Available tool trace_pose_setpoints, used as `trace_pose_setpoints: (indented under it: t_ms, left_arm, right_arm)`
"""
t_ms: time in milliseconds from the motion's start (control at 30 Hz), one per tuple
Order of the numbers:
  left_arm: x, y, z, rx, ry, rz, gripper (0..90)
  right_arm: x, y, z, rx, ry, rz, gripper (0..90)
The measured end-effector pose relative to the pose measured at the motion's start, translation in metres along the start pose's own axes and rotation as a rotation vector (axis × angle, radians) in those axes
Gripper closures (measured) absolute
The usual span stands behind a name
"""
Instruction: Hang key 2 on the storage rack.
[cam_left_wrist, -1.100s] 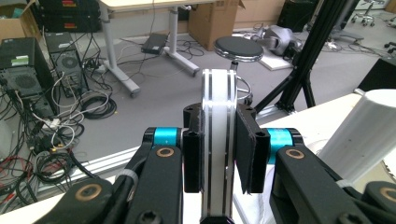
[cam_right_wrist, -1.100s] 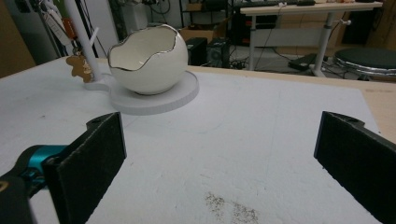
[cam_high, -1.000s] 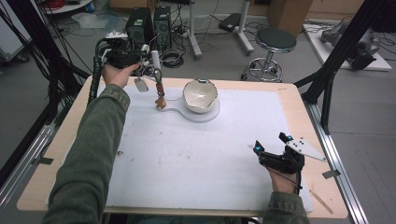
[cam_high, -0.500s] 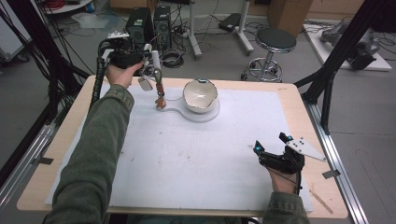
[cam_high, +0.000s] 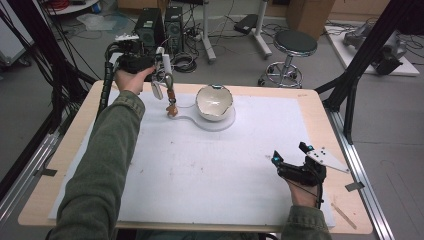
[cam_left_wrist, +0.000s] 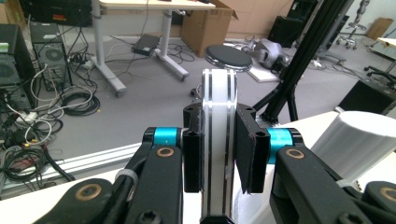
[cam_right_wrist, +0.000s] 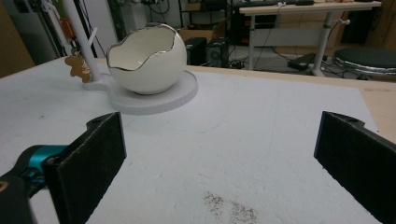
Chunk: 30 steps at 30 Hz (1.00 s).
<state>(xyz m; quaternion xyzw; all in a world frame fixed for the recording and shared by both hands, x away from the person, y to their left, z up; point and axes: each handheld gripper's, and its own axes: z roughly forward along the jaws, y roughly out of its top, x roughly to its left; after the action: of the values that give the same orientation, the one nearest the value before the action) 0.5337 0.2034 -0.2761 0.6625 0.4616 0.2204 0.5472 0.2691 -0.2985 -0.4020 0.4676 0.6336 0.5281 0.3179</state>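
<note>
A white egg-shaped bowl (cam_high: 214, 101) (cam_right_wrist: 147, 58) with a jagged rim sits on a round white base (cam_high: 227, 122) (cam_right_wrist: 182, 91) at the table's far middle. A thin white post (cam_right_wrist: 79, 32) rises from the base's left arm, and a brown ornament (cam_high: 172, 108) (cam_right_wrist: 78, 65) hangs beside it. My left gripper (cam_high: 161, 65) (cam_left_wrist: 218, 154) is held above that post, shut on a flat white striped piece (cam_left_wrist: 218, 102). A white ribbed cylinder (cam_left_wrist: 357, 140) stands just right of its jaws. My right gripper (cam_high: 289, 153) (cam_right_wrist: 219, 154) rests at the front right, open, with nothing between its pads.
A white mat (cam_high: 210, 175) covers most of the wooden table. A thin wooden stick (cam_high: 345, 215) lies near the front right corner. Beyond the far edge stand a stool (cam_high: 295, 45), computer towers (cam_high: 157, 25) and cables. Black frame posts (cam_high: 350, 90) flank the table.
</note>
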Motion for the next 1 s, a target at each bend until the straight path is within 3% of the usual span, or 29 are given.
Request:
trace_pose_setpoints:
  t_ms: [300,633,767,1000]
  left_arm:
    - [-0.004,0.000,0.000,0.023,0.009,-0.019,74.2]
    - [-0.005,-0.004,0.003,0.082,0.008,-0.022,73.6]
    - [-0.003,-0.004,0.001,0.100,0.014,-0.028,69.5]
    - [0.013,-0.012,-0.010,0.106,0.004,-0.131,56.7]
  right_arm:
    - [0.000,0.000,0.000,0.004,0.001,-0.003,0.9]
    - [0.000,0.000,0.000,0.004,0.001,-0.003,0.9]
    - [0.000,0.000,0.000,0.003,0.002,-0.005,1.0]
    - [0.000,0.000,0.000,0.004,0.004,-0.010,1.0]
